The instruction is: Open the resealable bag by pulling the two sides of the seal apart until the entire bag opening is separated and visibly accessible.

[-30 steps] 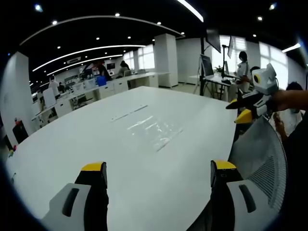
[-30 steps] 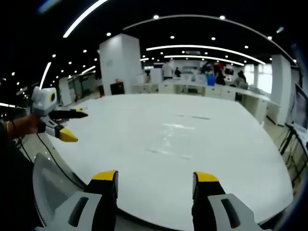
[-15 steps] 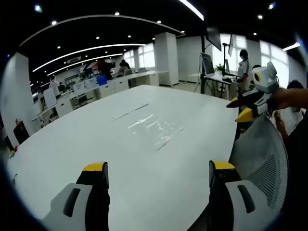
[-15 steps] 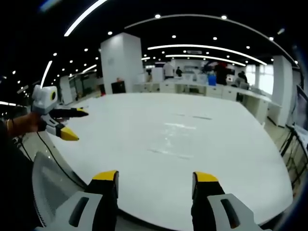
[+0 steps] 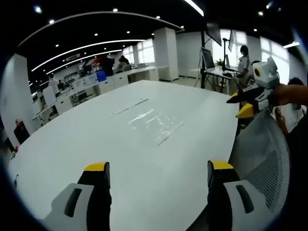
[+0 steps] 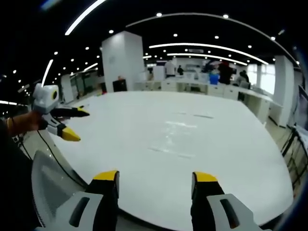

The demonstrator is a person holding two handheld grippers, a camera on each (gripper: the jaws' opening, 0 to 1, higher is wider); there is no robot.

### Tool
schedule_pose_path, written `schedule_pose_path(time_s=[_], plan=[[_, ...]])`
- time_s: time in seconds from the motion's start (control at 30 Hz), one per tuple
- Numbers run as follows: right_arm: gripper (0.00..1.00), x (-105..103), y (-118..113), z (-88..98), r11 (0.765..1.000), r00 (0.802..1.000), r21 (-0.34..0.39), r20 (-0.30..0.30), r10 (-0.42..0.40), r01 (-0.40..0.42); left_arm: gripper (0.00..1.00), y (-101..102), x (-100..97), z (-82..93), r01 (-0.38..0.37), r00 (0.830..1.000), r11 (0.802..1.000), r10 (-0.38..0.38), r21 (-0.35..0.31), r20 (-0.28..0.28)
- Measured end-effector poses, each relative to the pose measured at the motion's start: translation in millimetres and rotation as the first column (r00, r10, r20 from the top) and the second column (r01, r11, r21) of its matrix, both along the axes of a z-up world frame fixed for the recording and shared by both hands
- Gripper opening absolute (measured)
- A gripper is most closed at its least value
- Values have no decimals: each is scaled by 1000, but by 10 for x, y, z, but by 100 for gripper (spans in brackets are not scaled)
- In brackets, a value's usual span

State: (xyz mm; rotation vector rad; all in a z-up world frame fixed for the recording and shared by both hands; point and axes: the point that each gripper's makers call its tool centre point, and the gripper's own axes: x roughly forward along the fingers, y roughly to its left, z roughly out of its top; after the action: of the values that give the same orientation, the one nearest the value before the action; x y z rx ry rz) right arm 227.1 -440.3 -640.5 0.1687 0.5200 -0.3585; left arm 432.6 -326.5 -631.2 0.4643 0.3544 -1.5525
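While little has changed over the last second, I log the following, left to right. Left hand-held gripper (image 5: 154, 174): jaws wide apart, holding nothing, poised above the near edge of the white table (image 5: 72, 139); its view has tipped slightly, so the bag sits a touch lower in frame than before, which I put down to camera motion and not the bag moving. Resealable bag (image 5: 155, 125): clear, lying flat near the table's middle, seal apparently closed, well apart from both tools. Right hand-held gripper (image 6: 155, 179): jaws wide, empty, hanging off the table's near edge beside a mesh chair back (image 6: 53, 185); position practically unchanged. Status, in my judgement: approach barely begun, seal untouched, the whole opening step remains.
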Motion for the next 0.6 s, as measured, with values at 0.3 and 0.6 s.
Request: schedule_pose_path(time_s=[0.3,0.6], plan=[[59,-5,8,-33,1000,1000,10,-6,7,-7,78,-70,32,-16,-5,1000,1000,4,6,6],[62,31,9,11,1000,999,23,35,-6,5,77,-222,43,-78,26,999,999,-26,22,22]])
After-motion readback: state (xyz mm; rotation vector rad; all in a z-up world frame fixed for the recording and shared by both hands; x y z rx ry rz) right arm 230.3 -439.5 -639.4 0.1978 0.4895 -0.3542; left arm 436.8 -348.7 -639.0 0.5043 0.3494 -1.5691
